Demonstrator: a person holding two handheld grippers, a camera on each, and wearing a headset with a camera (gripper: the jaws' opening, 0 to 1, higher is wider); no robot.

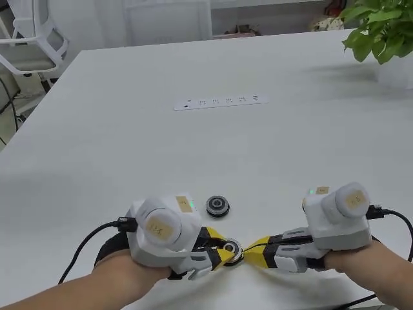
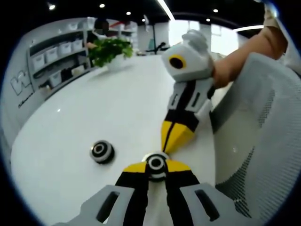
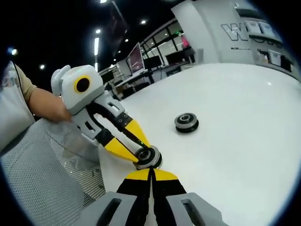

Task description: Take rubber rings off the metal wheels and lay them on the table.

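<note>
1. White desk spreads wide across the room, and at its near edge sits the thing that matters: a small metal wheel, its dark rubber ring on its rim.
2. That wheel is held by the left gripper, whose yellow fingers are clamped against its two sides.
3. Nose to nose with it comes the right gripper. Its fingers are pressed together, with the tips right at the wheel's rim. Whether they pinch any of the ring, I cannot tell.
4. A second wheel lies flat on the desk just beyond the left gripper, clear of both grippers and with its dark ring on.
5. Farther out, a white power strip lies mid-desk.
6. A potted plant stands at the far right corner, and a white mesh chair stands off the far left corner.
</note>
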